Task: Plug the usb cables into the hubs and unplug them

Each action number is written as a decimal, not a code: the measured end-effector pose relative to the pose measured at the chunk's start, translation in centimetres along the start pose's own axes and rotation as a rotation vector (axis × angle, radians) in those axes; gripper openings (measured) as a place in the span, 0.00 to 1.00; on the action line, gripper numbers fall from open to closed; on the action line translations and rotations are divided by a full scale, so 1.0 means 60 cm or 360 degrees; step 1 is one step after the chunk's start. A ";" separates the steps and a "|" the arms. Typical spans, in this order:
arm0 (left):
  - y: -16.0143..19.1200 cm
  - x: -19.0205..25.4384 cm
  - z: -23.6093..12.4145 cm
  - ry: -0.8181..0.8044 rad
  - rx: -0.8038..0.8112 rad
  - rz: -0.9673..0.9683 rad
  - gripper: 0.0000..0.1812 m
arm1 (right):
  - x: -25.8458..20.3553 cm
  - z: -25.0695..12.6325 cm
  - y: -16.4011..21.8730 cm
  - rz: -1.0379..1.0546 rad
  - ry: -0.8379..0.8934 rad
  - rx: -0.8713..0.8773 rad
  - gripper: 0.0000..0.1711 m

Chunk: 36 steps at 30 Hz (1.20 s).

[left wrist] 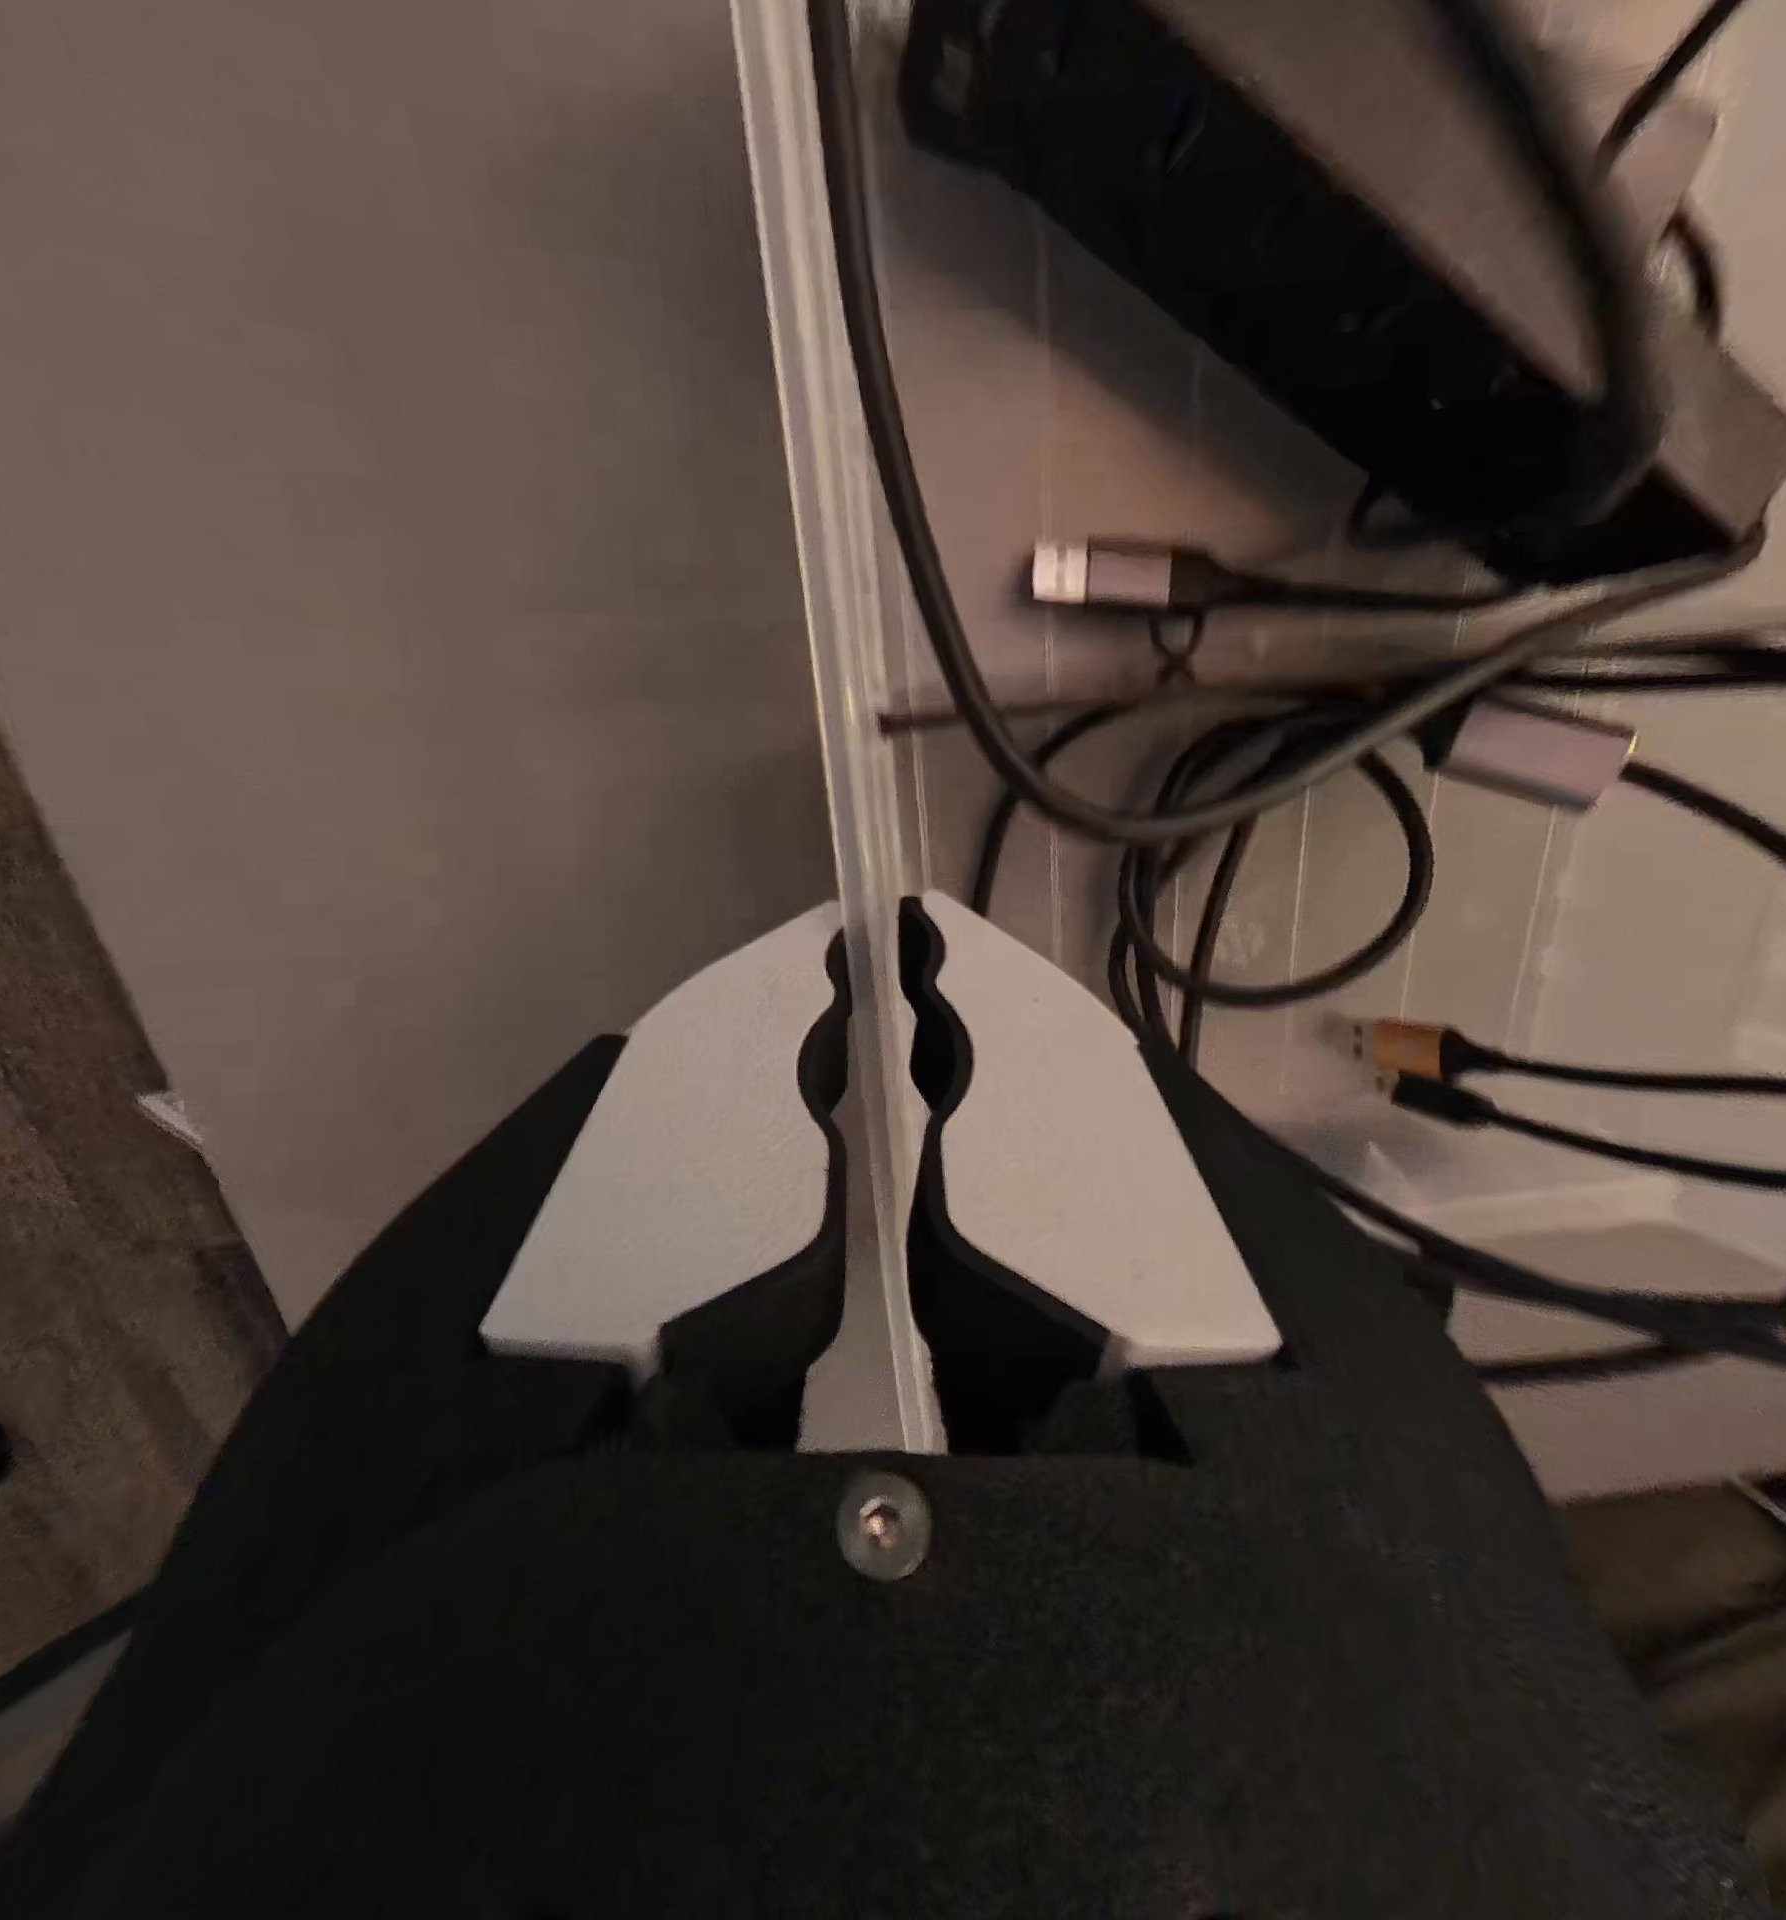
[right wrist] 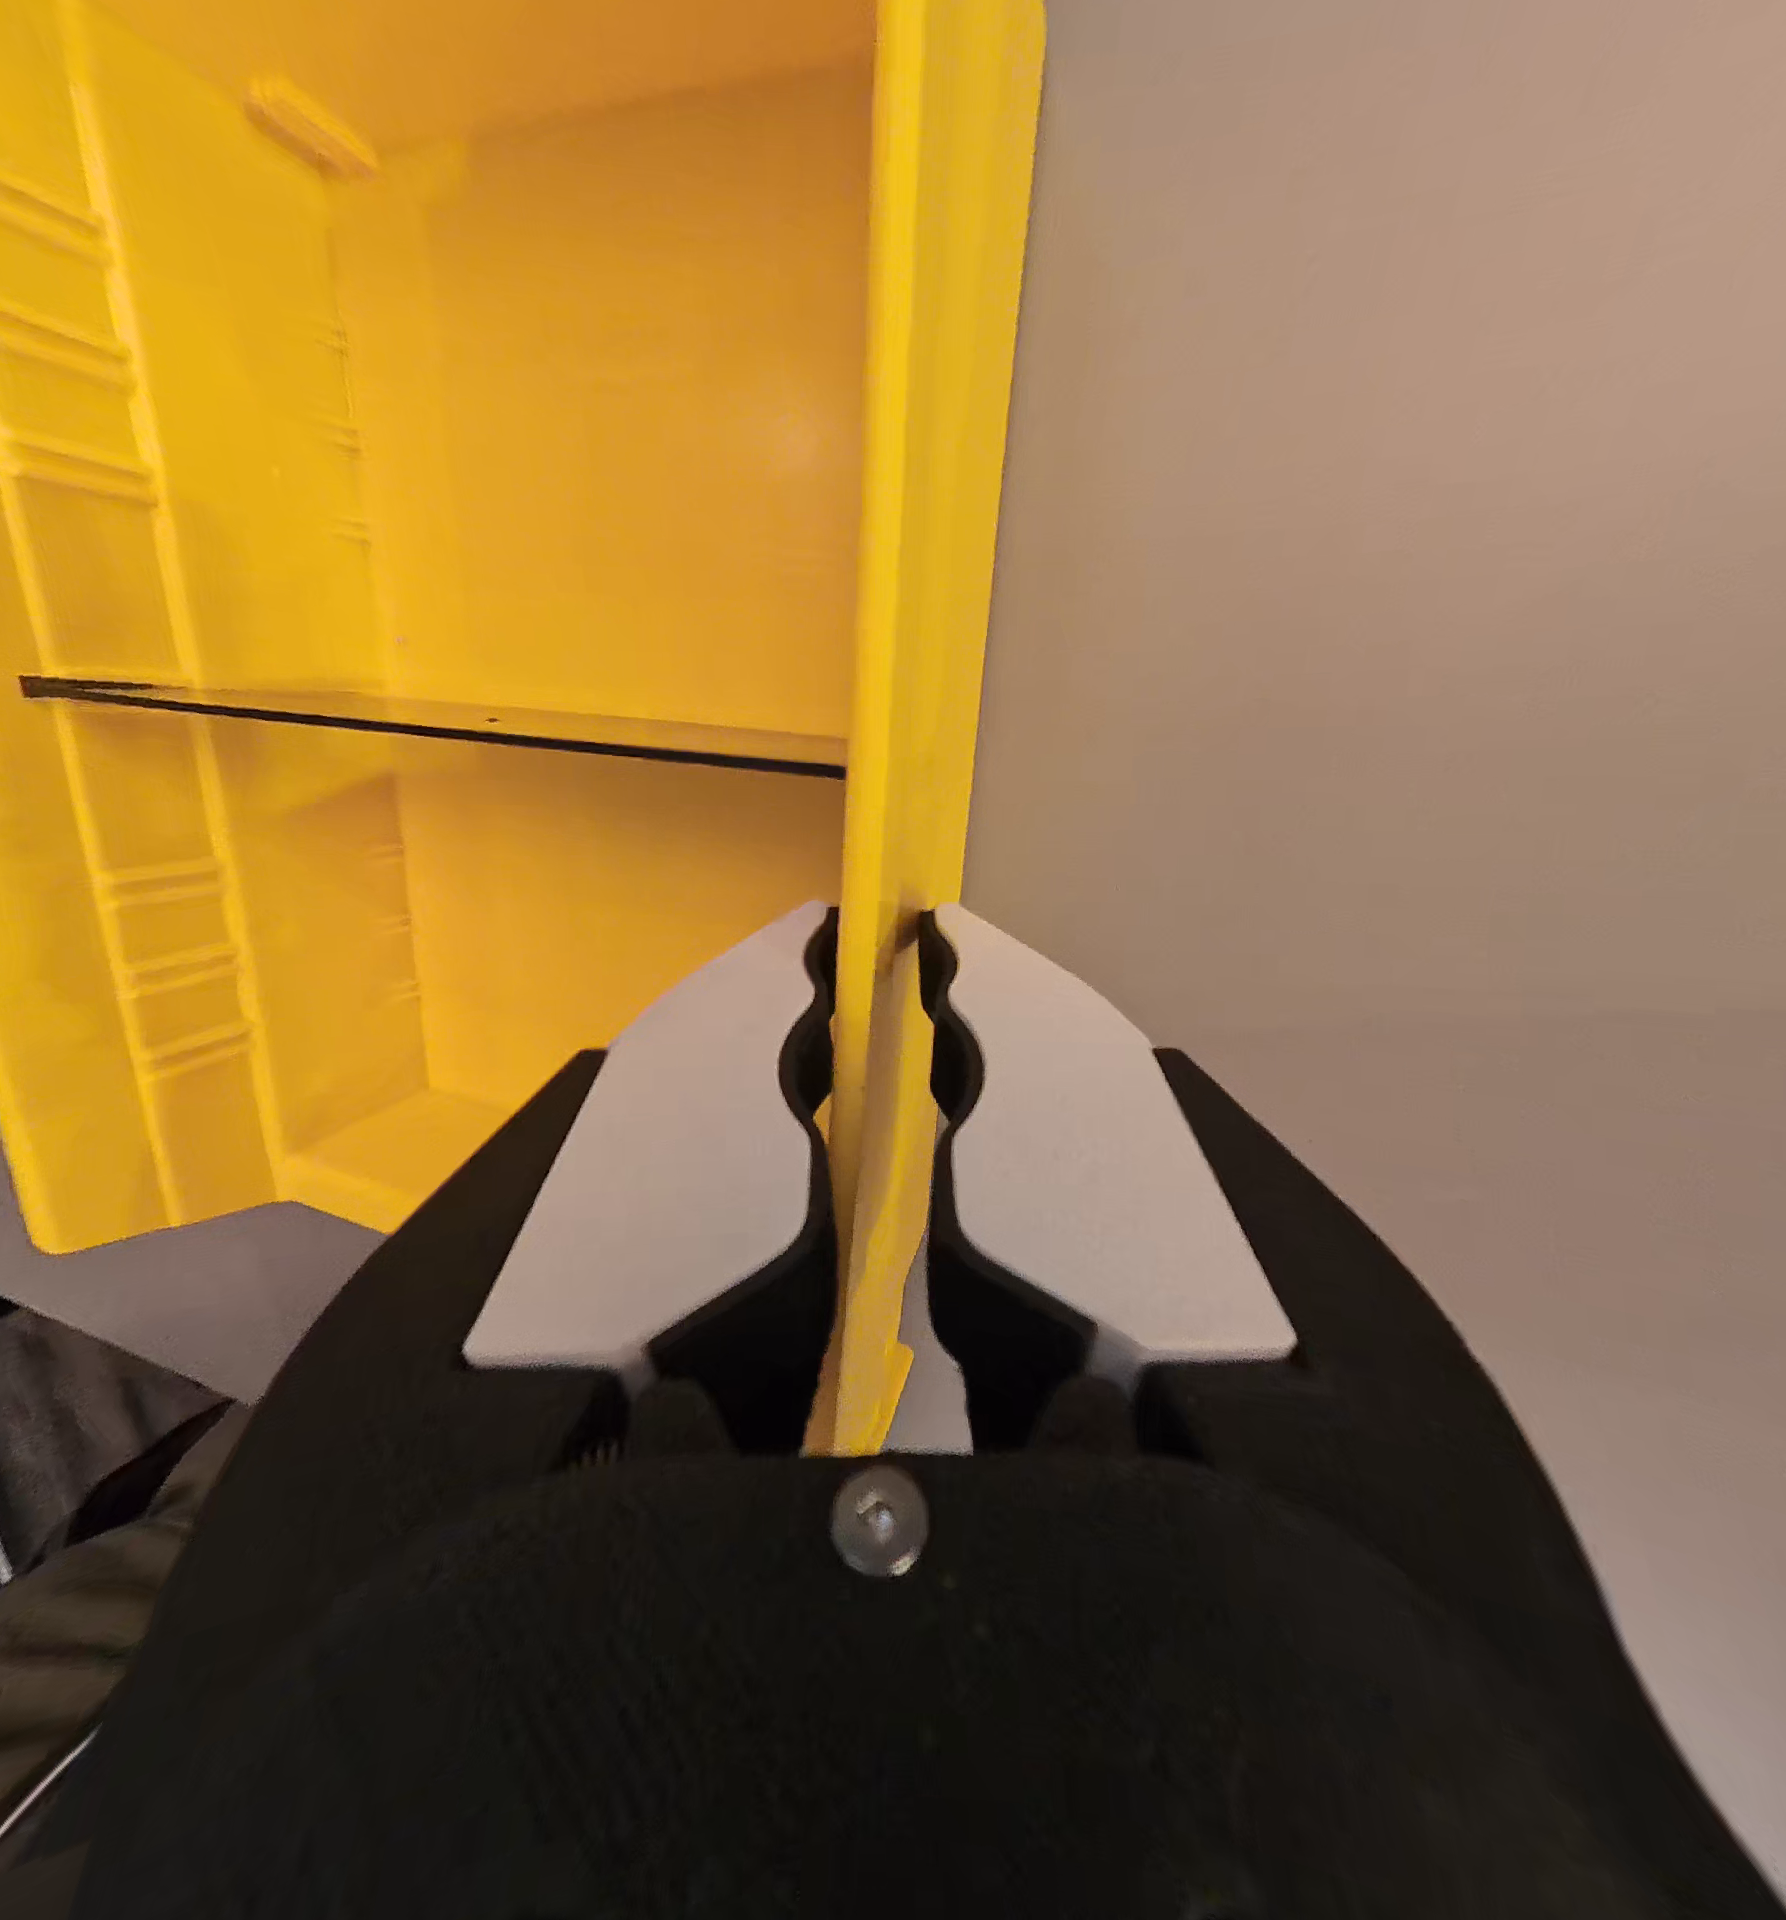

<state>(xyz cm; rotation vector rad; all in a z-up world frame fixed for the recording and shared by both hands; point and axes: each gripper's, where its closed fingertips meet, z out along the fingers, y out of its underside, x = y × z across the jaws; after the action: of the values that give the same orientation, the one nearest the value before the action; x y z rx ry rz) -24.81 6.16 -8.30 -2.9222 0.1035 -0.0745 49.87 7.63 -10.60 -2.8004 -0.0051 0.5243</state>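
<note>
Left gripper [left wrist: 873, 920] clamped on the rim of a clear plastic bin [left wrist: 816, 520], fingers [left wrist: 723, 1122] pinched onto the thin transparent wall. Inside that bin: black hub [left wrist: 1232, 239] lying at the top right, tangle of black usb cables [left wrist: 1284, 810] below it, loose silver plug [left wrist: 1107, 571] just under the hub, grey plug [left wrist: 1533, 764] and orange plug [left wrist: 1388, 1044] further right, none visibly seated in the hub. Right gripper [right wrist: 878, 920] closed on the edge wall of a yellow bin [right wrist: 608, 468], bin tipped on its side with a thin dark divider [right wrist: 432, 722] across its interior, pale table [right wrist: 1440, 623] alongside.
</note>
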 end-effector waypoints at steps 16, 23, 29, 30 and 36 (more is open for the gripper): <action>-0.015 -0.020 0.011 0.0253 0.0098 -0.0395 0.03 | 0.021 0.006 -0.034 0.0307 -0.0251 0.0152 0.09; 0.009 -0.026 0.007 0.0098 0.0122 -0.0348 0.03 | 0.017 0.003 -0.029 0.0133 -0.0039 0.0076 0.09; -0.005 -0.026 -0.029 0.0115 0.0287 -0.0192 0.05 | 0.013 -0.004 -0.034 0.0134 -0.0101 0.0115 0.10; -0.018 -0.027 -0.051 0.0106 0.0400 -0.0156 0.06 | 0.008 -0.013 -0.040 0.0135 -0.0129 0.0163 0.11; -0.099 0.103 -0.207 0.0252 0.1049 0.0629 0.26 | -0.032 -0.154 -0.109 -0.0087 -0.0128 0.0845 0.11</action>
<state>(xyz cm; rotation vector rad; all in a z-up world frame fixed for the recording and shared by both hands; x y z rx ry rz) -18.97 8.83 5.36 -2.1906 0.5610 -0.2268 51.70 11.14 0.18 -2.2555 0.0353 0.5327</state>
